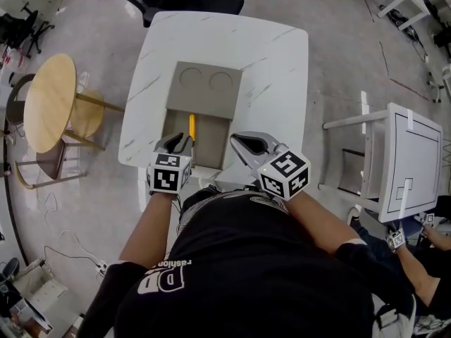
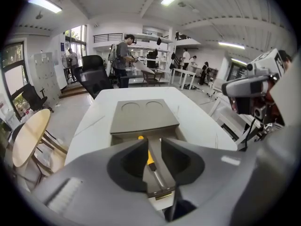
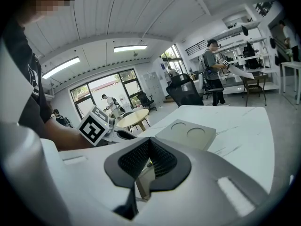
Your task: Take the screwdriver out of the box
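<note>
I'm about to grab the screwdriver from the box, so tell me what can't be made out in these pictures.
Tip of the screwdriver: in the head view the left gripper covers it; in the left gripper view, too small.
Far half of the box: the lid covers it in every view.
Box interior in the right gripper view: the right gripper's own body blocks most of it.

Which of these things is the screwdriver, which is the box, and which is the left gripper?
screwdriver (image 1: 192, 124): head view, on its yellow handle.
box (image 1: 205, 90): head view, on its lid.
left gripper (image 1: 179, 140): head view, midway between its fingertips.
</note>
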`<action>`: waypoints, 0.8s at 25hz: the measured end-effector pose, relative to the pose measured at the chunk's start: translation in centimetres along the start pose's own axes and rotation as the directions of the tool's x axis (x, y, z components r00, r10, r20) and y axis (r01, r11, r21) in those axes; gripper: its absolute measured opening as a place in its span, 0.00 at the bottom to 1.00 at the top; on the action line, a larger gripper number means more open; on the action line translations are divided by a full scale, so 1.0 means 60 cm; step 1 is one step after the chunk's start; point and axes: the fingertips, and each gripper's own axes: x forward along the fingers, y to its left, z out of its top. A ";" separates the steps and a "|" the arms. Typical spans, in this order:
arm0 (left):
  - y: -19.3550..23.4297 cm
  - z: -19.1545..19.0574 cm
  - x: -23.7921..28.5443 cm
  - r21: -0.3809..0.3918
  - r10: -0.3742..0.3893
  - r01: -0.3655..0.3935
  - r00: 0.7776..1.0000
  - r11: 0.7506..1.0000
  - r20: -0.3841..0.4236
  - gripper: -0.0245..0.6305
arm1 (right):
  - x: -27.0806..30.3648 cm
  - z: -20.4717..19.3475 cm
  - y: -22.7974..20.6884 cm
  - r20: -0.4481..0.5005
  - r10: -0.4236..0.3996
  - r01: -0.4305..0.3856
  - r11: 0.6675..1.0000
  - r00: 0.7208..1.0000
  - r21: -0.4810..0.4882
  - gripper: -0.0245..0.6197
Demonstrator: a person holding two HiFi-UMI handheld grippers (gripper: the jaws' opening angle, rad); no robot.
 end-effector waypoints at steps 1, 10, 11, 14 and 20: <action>0.001 -0.004 0.009 0.002 -0.002 0.002 1.000 1.000 -0.012 0.26 | -0.002 0.000 -0.002 0.000 -0.004 0.004 1.000 1.000 0.002 0.03; 0.016 -0.045 0.069 0.006 -0.011 0.012 0.994 1.000 -0.112 0.26 | -0.008 -0.007 -0.016 -0.005 -0.033 0.033 0.999 0.999 0.022 0.03; 0.017 -0.049 0.075 -0.005 -0.015 0.015 0.993 1.000 -0.119 0.26 | -0.008 -0.007 -0.019 -0.006 -0.038 0.038 0.999 0.999 0.025 0.03; 0.027 -0.060 0.094 -0.057 -0.023 0.015 0.989 0.998 -0.143 0.26 | -0.009 -0.005 -0.029 -0.003 -0.052 0.052 0.998 0.999 0.039 0.03; 0.035 -0.077 0.132 -0.099 -0.021 0.001 0.979 0.995 -0.201 0.26 | -0.010 -0.010 -0.038 -0.007 -0.059 0.059 0.997 0.998 0.055 0.03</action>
